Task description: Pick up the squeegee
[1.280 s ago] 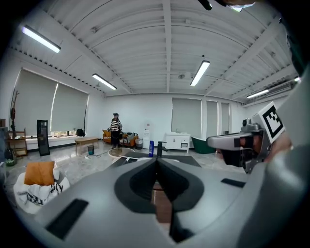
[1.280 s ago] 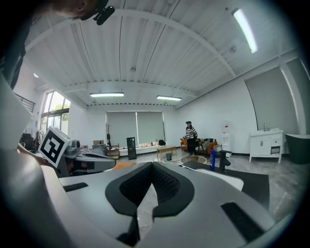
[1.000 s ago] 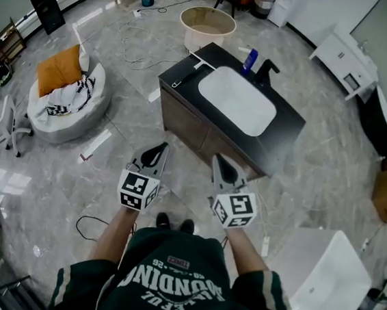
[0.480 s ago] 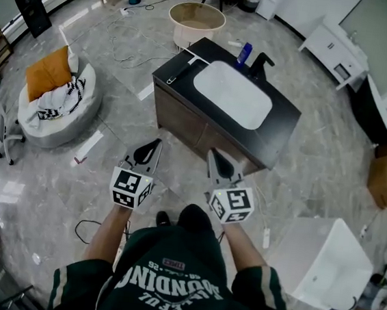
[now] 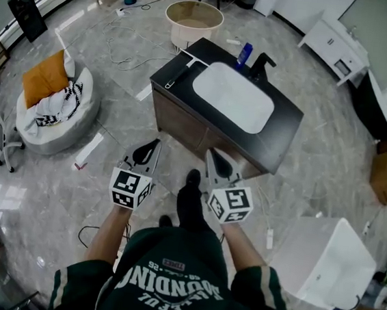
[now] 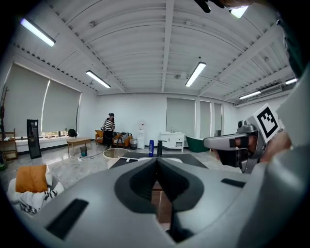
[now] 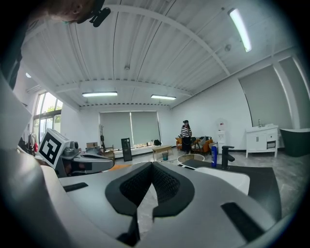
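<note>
The squeegee (image 5: 181,70), a white blade on a dark handle, lies on the left corner of the black vanity top (image 5: 285,129) in the head view. Both grippers hang over the floor in front of the vanity, well short of the squeegee. My left gripper (image 5: 155,144) is shut with nothing in it, its jaws meeting at the tip (image 6: 156,163). My right gripper (image 5: 211,153) is shut and empty too (image 7: 151,167). Each gripper shows in the other's view: the right gripper (image 6: 237,143) and the left gripper (image 7: 80,162).
On the vanity are a white basin (image 5: 234,97), a black faucet (image 5: 261,66) and a blue bottle (image 5: 245,54). A round tub (image 5: 194,19) stands behind it. A beanbag with an orange cushion (image 5: 48,98) is at left, a white box (image 5: 329,268) at right. A person in stripes (image 6: 109,130) stands far off.
The person has stepped toward the vanity, a leg swinging forward between the grippers. Both grippers have come a little nearer the vanity front, still shut.
</note>
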`<state>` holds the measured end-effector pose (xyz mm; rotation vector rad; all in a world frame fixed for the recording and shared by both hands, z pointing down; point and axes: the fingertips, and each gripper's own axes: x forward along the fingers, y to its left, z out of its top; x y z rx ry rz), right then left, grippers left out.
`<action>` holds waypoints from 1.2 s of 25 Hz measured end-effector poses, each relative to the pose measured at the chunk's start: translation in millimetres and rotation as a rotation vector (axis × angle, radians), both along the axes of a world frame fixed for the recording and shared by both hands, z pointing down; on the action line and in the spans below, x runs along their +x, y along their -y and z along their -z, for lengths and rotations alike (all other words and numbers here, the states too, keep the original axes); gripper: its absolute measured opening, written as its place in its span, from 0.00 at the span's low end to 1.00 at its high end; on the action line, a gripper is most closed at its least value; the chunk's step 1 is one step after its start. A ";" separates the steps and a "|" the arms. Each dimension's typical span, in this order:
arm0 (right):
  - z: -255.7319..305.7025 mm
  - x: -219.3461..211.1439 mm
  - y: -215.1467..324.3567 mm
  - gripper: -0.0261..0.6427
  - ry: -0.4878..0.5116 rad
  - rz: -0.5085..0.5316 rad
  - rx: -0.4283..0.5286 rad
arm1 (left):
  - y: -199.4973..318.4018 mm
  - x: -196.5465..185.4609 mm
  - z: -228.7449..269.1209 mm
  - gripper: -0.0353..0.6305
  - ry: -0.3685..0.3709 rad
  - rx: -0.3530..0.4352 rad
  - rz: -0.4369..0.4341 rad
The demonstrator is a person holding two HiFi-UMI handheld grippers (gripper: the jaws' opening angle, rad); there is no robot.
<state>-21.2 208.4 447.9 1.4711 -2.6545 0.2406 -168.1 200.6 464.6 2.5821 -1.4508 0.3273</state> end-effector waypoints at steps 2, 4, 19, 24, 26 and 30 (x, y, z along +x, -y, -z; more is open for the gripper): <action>-2.5 -1.2 15.8 0.04 0.001 0.000 -0.004 | 15.6 -1.1 -2.3 0.06 -0.001 -0.005 0.002; -4.6 -2.6 35.8 0.04 0.003 0.003 -0.007 | 34.9 -2.3 -4.9 0.06 -0.001 -0.011 0.006; -3.8 10.2 206.9 0.04 -0.005 0.070 -0.024 | 198.8 14.7 -10.1 0.06 0.001 -0.049 0.057; -4.1 17.2 255.8 0.04 -0.002 0.100 -0.030 | 246.1 24.8 -9.0 0.06 0.010 -0.055 0.076; -7.1 20.4 270.4 0.04 -0.001 0.106 -0.044 | 261.4 29.7 -9.0 0.06 0.011 -0.056 0.084; -13.4 29.6 300.0 0.04 0.005 0.107 -0.052 | 291.3 41.5 -12.4 0.06 0.009 -0.062 0.093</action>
